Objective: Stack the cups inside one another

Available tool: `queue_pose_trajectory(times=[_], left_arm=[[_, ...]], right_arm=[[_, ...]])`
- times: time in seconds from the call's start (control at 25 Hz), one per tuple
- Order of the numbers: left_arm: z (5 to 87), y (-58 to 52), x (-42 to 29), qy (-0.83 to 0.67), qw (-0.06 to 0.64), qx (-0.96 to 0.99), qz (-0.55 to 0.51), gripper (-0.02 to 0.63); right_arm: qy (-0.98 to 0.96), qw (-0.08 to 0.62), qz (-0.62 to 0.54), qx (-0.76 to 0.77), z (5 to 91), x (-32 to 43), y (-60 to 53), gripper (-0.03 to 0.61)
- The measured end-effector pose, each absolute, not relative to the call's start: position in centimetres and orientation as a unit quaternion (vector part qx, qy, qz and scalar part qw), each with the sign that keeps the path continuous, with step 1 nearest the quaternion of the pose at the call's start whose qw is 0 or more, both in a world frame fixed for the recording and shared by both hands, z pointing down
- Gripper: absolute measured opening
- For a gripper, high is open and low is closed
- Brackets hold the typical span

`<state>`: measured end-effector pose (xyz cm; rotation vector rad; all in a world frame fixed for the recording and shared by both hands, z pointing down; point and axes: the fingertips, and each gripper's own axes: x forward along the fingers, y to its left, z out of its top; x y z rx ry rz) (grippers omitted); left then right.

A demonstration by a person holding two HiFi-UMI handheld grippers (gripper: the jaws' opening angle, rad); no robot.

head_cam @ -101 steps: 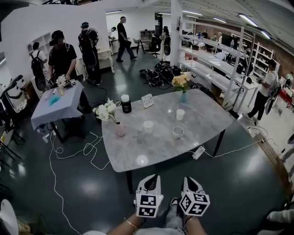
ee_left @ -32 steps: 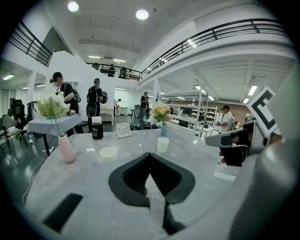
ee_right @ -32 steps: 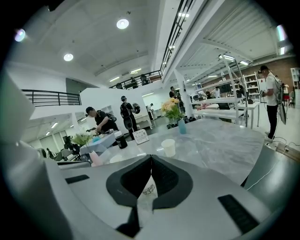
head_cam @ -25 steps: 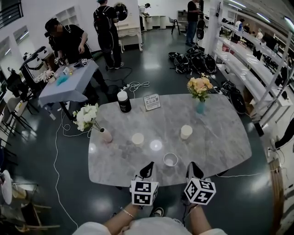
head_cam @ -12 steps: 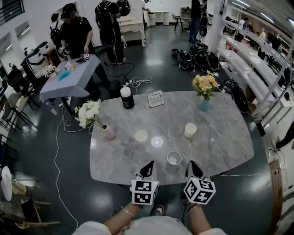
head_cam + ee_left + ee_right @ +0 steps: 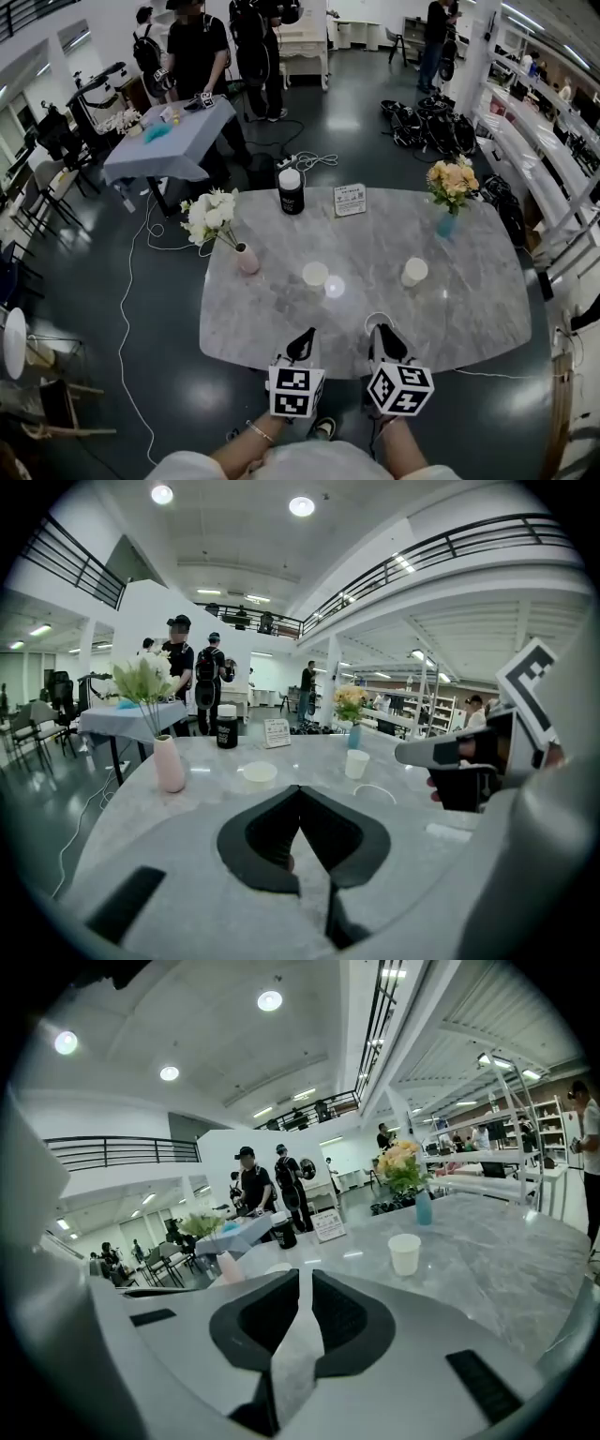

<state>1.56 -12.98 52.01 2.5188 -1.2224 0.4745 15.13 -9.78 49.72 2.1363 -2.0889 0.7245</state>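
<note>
Marble surface (image 6: 469, 309) had come closer; left tool (image 6: 303, 337) and right tool (image 6: 381, 332), both shut and empty, neared the first cup (image 6: 370, 317); nothing stacked.

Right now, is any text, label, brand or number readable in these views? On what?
Nothing can be read.
Card stand: printed lines, too small to read.
Black jar: pale label print, blurred.
Left tool and right tool: their cubes carry square marker patterns only, no letters.
</note>
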Motion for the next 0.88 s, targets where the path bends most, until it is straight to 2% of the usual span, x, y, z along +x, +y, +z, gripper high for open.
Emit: queue_pose_trajectory(times=[0.52, 0.88], left_arm=[[53.7, -16.2, -6.0, -0.495, 0.176, 0.835, 0.161, -0.003], [55.4, -17.8, -8.5, -0.511, 0.195, 0.819, 0.170, -0.003]], right_arm=[[-0.728, 0.062, 0.234, 0.641, 50.7, 7.7, -15.8, 0.011], [-0.732, 0.076, 0.246, 0.631, 52.6, 5.8, -18.8, 0.027]])
